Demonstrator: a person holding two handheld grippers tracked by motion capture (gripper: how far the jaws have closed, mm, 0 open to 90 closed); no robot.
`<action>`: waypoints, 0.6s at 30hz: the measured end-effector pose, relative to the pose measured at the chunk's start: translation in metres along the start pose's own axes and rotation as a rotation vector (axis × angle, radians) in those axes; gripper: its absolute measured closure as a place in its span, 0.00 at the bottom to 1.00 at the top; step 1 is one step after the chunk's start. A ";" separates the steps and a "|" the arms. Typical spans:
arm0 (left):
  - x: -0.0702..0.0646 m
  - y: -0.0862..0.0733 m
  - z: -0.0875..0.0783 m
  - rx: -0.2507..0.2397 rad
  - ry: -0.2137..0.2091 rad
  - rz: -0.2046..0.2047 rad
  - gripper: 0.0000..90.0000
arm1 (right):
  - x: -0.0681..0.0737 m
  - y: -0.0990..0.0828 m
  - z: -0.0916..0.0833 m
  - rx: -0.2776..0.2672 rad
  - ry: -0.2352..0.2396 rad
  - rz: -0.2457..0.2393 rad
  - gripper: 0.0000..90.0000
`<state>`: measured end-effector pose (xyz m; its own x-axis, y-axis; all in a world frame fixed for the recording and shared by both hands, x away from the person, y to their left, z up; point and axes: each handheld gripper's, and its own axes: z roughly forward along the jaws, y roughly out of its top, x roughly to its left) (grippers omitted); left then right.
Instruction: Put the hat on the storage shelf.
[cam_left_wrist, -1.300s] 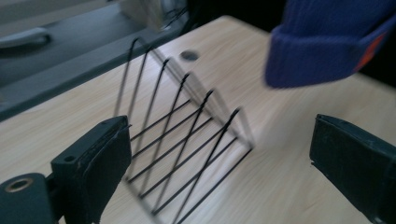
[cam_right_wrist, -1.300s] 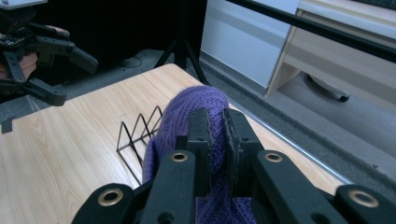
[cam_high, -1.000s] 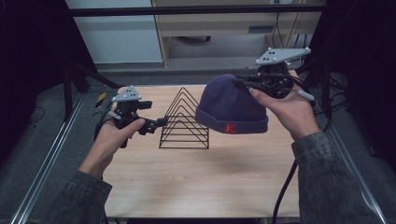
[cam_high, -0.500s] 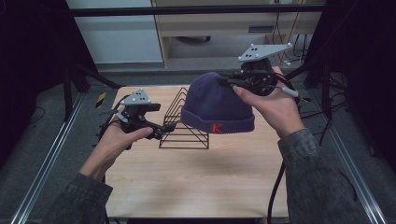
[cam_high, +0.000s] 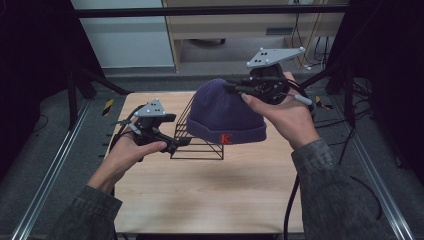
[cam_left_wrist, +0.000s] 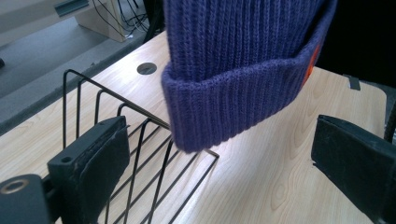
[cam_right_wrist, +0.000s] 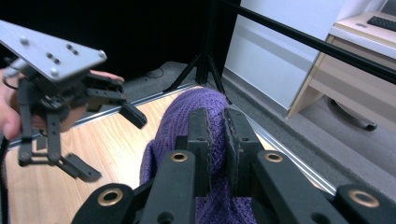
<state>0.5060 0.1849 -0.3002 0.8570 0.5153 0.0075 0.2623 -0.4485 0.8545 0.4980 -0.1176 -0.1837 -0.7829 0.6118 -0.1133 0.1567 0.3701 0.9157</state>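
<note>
We've got the purple beanie (cam_high: 225, 117) pinched at its crown in the closed right gripper (cam_high: 239, 90), hanging just above the wire rack (cam_high: 200, 150), left gripper (cam_high: 176, 145) wide open beside it, beanie not yet draped.

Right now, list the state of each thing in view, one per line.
Purple beanie: lifted, hanging over the rack, pinched at its crown.
Wire rack: standing on the table, empty.
Right gripper: shut on the beanie.
Left gripper: open, beside the rack, holding nothing.
</note>
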 end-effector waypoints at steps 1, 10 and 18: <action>0.000 0.000 0.002 0.000 -0.001 0.000 0.04 | 0.001 0.001 0.000 -0.004 0.004 0.001 0.91; 0.004 0.004 0.016 -0.025 -0.032 -0.014 0.07 | 0.001 0.006 0.000 -0.050 0.024 0.014 0.91; 0.010 0.008 0.037 -0.017 -0.075 -0.024 0.36 | 0.001 0.006 0.004 -0.042 0.027 0.006 0.91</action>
<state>0.5330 0.1596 -0.3120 0.8813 0.4697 -0.0518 0.2766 -0.4237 0.8626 0.5005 -0.1116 -0.1795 -0.7983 0.5942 -0.0979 0.1363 0.3366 0.9317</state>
